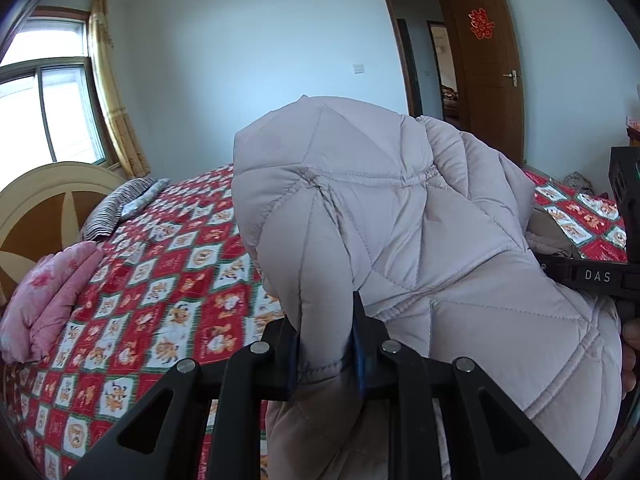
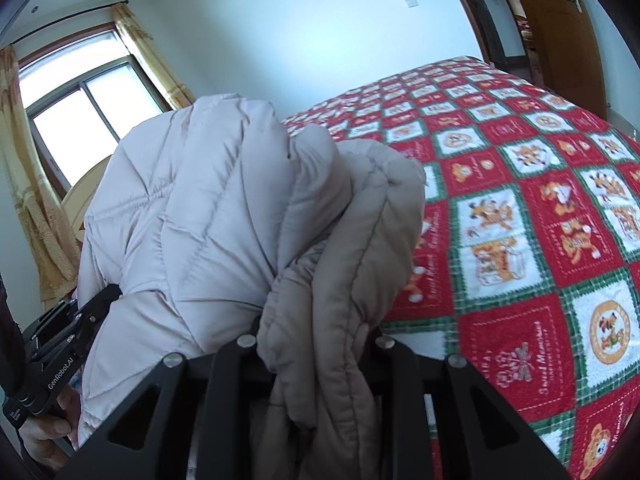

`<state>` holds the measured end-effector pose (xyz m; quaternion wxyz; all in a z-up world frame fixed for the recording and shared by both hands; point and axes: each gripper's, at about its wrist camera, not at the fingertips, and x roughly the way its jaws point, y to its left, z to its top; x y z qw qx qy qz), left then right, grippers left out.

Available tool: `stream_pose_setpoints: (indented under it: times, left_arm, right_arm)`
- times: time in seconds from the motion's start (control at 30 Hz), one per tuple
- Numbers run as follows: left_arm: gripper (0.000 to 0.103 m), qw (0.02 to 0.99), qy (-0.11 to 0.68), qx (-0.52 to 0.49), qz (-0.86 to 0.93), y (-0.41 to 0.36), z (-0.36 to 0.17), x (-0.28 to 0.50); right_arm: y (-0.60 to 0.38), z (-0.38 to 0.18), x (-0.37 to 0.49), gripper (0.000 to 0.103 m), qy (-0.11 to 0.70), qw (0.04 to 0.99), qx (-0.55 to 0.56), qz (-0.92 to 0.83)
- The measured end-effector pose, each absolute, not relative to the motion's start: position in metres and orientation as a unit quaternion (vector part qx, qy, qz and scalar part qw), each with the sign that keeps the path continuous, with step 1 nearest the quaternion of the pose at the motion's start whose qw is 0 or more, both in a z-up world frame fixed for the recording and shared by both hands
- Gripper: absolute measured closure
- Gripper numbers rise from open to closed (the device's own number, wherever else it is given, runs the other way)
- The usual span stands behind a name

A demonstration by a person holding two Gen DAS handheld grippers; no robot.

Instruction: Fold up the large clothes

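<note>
A pale lilac quilted padded jacket (image 1: 400,208) hangs bunched in the air above the bed (image 1: 160,248). In the left wrist view my left gripper (image 1: 326,336) is shut on a thick fold near its hem, with the black fingers (image 1: 360,332) pressing either side. In the right wrist view my right gripper (image 2: 318,332) is shut on a bunched roll of the jacket (image 2: 208,200), where the beige lining (image 2: 352,240) shows. Fabric hides most of the right gripper's fingers. Each view shows the other gripper at its edge: the right one (image 1: 596,276) and the left one (image 2: 60,344), with a hand (image 2: 40,436) under it.
The bed carries a red, white and green patterned cover (image 2: 520,240). A folded pink quilt (image 1: 48,300) and a striped pillow (image 1: 116,208) lie by the headboard (image 1: 48,196). A brownish garment (image 1: 552,236) lies on the bed's far right. A brown door (image 1: 492,72) stands open behind.
</note>
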<state>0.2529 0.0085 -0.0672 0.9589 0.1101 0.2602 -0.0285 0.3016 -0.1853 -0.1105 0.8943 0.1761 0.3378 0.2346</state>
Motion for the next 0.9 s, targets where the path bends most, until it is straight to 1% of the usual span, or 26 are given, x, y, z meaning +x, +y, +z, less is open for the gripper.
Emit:
stream_pose_setpoints:
  times: [0.3, 0.9]
  left_arm:
    - [0.082, 0.965, 0.245, 0.093, 0.018, 0.063, -0.049, 0.23]
    - [0.083, 0.96, 0.255, 0.029, 0.111, 0.187, -0.07, 0.199]
  right_arm:
    - [-0.13, -0.091, 0.306, 0.078, 0.33, 0.889, 0.154, 0.279]
    - [-0.011, -0.083, 0.313, 0.079, 0.342, 0.864, 0.074, 0.362]
